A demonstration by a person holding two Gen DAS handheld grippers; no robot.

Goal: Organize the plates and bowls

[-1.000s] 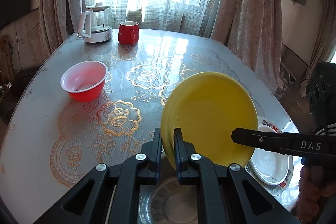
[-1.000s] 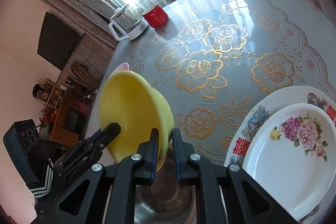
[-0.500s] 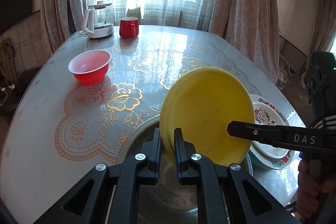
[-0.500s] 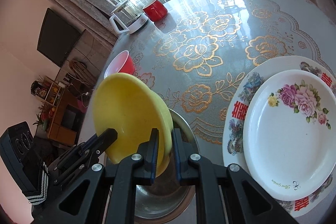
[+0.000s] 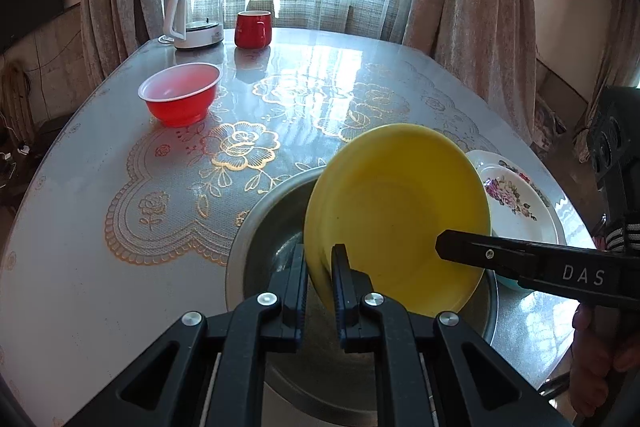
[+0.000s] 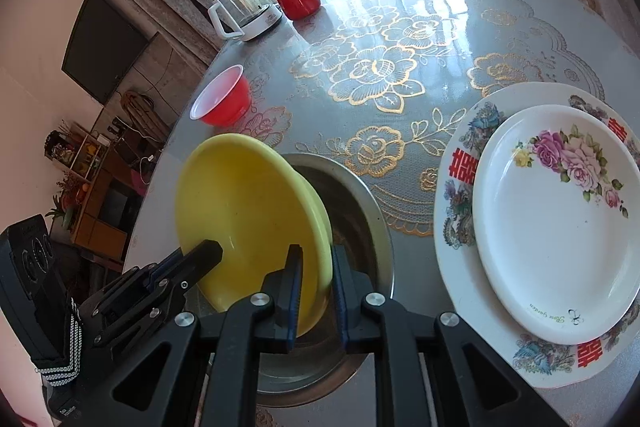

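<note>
Gripping the tilted yellow bowl (image 5: 396, 215) from both sides over the steel basin (image 5: 256, 227), landmark of the table (image 5: 80, 247): left claw (image 5: 320, 267) clamped nearly shut on the bowl's near rim, right claw (image 6: 316, 267) pinching the opposite rim, its jaws almost closed on the thin edge. Hanging partly inside the basin's mouth, bowl standing steeply on edge, hollow face turned toward the right claw's side. Lying just right of the basin: a small rose-patterned plate (image 6: 560, 219) stacked on a larger plate with red characters (image 6: 456, 211). Sitting well beyond the basin, toward the window: a red bowl (image 5: 180, 99), upright and apart from everything else. Standing farther still, at the table's far edge: a red mug (image 5: 252, 29) beside a white kettle (image 5: 196, 19). Showing at the right edge of the left view: a hand (image 5: 600, 347) wrapped around the right claw's handle.
</note>
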